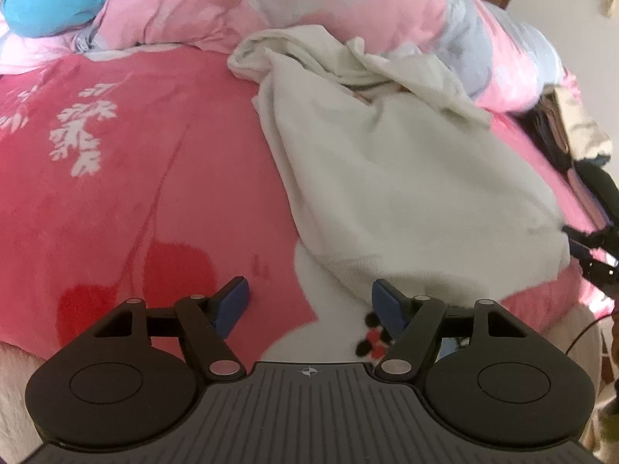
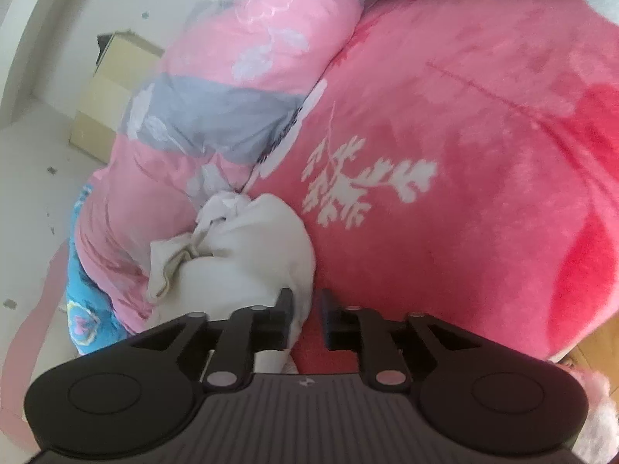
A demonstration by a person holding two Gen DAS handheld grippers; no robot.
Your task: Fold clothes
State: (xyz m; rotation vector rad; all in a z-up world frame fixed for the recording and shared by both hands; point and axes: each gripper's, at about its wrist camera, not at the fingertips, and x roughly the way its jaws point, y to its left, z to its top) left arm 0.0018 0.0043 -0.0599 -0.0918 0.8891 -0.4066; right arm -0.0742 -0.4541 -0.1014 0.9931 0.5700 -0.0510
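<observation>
Left wrist view: your left gripper (image 1: 308,301) spread wide, empty, over pink blanket (image 1: 135,193). White garment (image 1: 387,178) lies rumpled right of centre, far end against floral quilt (image 1: 309,4). Right gripper (image 1: 592,247) at garment's right edge.

Right wrist view: only here, floor (image 2: 35,162) and cardboard box (image 2: 108,96) far left. Your right gripper (image 2: 305,319) narrowly parted; left finger (image 2: 284,317) on garment's near edge; whether it grips cloth, cannot tell.

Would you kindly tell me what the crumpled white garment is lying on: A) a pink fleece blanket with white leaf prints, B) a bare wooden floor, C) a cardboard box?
A: the crumpled white garment lies on the pink fleece blanket with white leaf prints.
</observation>
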